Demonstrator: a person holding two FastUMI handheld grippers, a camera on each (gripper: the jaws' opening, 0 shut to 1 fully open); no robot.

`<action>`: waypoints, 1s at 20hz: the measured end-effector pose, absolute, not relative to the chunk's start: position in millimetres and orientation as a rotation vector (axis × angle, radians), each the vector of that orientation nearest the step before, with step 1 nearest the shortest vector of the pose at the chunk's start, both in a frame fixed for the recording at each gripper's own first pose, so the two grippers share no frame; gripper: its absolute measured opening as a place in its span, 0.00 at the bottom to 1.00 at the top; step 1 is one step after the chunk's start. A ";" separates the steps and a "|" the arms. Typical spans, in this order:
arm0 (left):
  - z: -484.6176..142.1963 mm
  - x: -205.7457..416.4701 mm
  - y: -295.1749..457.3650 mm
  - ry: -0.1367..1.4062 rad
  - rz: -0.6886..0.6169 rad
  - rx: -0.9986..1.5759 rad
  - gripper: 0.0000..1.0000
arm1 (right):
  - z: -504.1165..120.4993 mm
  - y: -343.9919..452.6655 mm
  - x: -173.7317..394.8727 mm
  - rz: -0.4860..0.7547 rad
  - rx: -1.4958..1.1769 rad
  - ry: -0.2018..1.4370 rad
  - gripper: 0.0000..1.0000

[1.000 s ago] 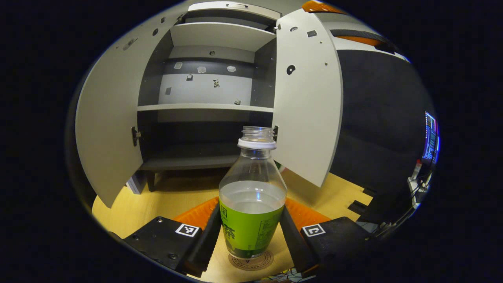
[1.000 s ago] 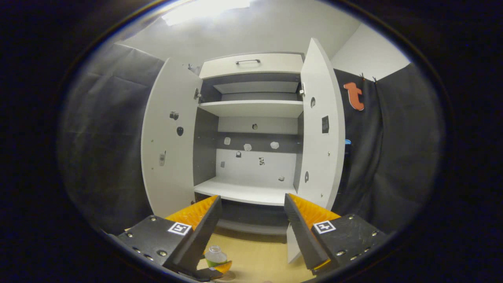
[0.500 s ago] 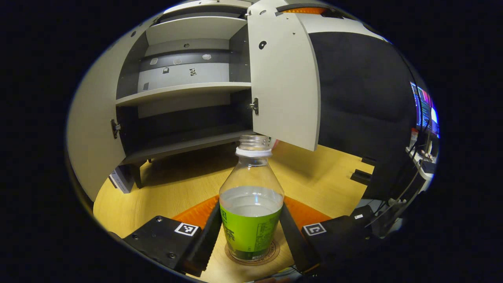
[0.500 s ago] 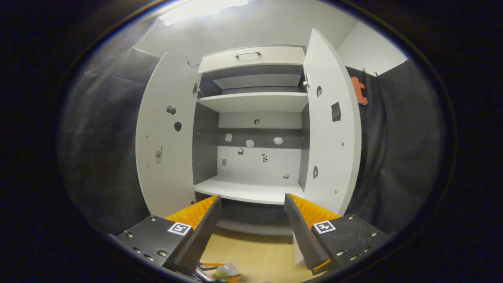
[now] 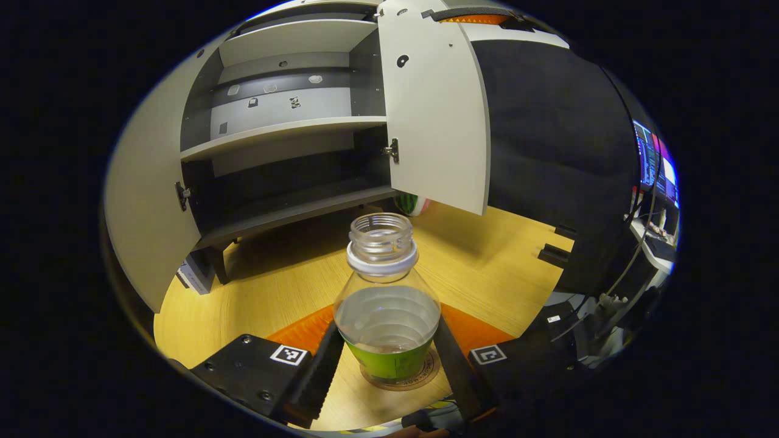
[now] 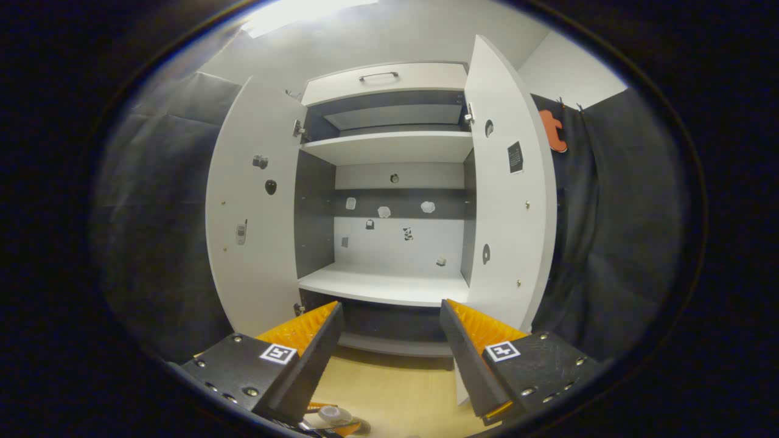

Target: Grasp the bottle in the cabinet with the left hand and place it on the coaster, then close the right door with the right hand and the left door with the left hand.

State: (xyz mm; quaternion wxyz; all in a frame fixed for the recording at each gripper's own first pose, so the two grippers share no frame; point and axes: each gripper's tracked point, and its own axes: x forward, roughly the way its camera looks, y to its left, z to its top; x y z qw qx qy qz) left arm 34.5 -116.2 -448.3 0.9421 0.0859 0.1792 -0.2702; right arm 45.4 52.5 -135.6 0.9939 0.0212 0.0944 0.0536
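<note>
The bottle (image 5: 387,316) stands upright on the coaster (image 5: 401,374), uncapped, its green label low and clear liquid filling the lower half. It sits between the fingers (image 5: 316,377) of my left tool (image 5: 389,380), and I cannot tell whether both of them press on the label or merely flank it. Half a second ago I saw the bottle more from the side; now I look down at its open neck from higher up, and more of the coaster shows on the side away from the cabinet (image 5: 286,152).

The coaster lies on the wooden surface (image 5: 274,292), in front of the cabinet's dark bottom shelf. Both doors stand open: the left door (image 5: 143,201) swung wide, the right door (image 5: 438,115) hanging out over the surface. The cabinet sits a little lower in this view than before.

My right tool (image 6: 389,365) hangs well back from the cabinet, its fingers spread wide with nothing between them, facing the open shelves (image 6: 389,286). In the right gripper view the right door (image 6: 508,194) stands just beyond my right-hand finger, and the bottle's mouth (image 6: 331,415) shows low down, near the cabinet's foot. The doors have barely shifted from the earlier frame, and the cabinet sits slightly higher.
</note>
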 end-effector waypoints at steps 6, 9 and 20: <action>-432.9 29.5 -110.3 0.397 -0.513 0.169 0.86 | -131.6 26.2 21.5 0.086 0.055 0.184 0.97; -408.2 27.9 -106.4 0.400 -0.493 0.123 0.87 | -123.7 11.2 7.9 0.077 0.082 0.169 0.97; -236.5 32.5 -104.3 0.184 -0.418 -0.039 0.98 | -103.8 -76.8 -33.3 -0.013 0.155 0.122 0.97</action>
